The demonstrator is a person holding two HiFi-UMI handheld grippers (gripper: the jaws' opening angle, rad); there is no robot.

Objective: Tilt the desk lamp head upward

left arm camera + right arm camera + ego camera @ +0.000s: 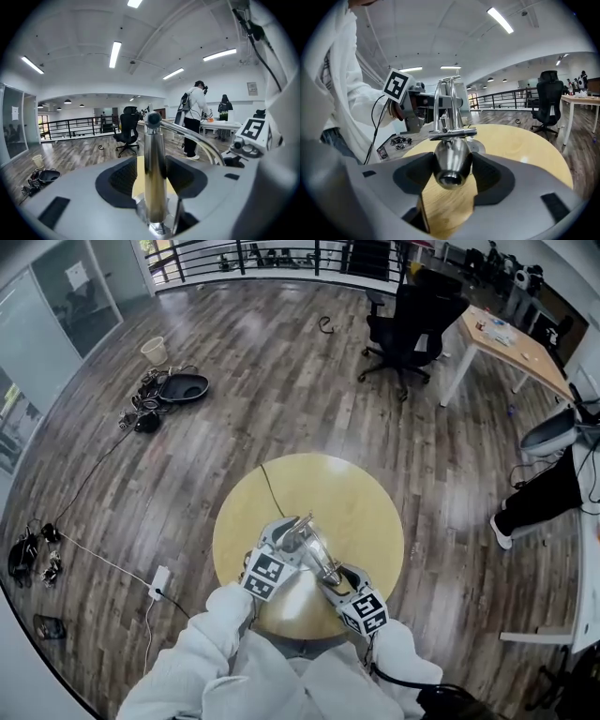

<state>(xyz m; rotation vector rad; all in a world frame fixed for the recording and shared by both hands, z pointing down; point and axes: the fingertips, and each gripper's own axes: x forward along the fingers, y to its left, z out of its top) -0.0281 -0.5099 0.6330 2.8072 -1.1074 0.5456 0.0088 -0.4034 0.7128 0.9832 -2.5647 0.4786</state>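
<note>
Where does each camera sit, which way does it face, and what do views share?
Head view: on the person's head, looking steeply down at the round table; left gripper, right gripper and white sleeves show.
Left gripper view: rides the left gripper, facing the lamp post between its open jaws, office chair beyond; right gripper at right.
Right gripper view: rides the right gripper, facing the lamp head between its open jaws; left gripper, sleeve behind.
All share the lamp.

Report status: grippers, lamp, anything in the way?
Left gripper open, lamp post between its jaws. Right gripper open, lamp head between its jaws, no clamp yet. Nothing seen in the way.
</note>
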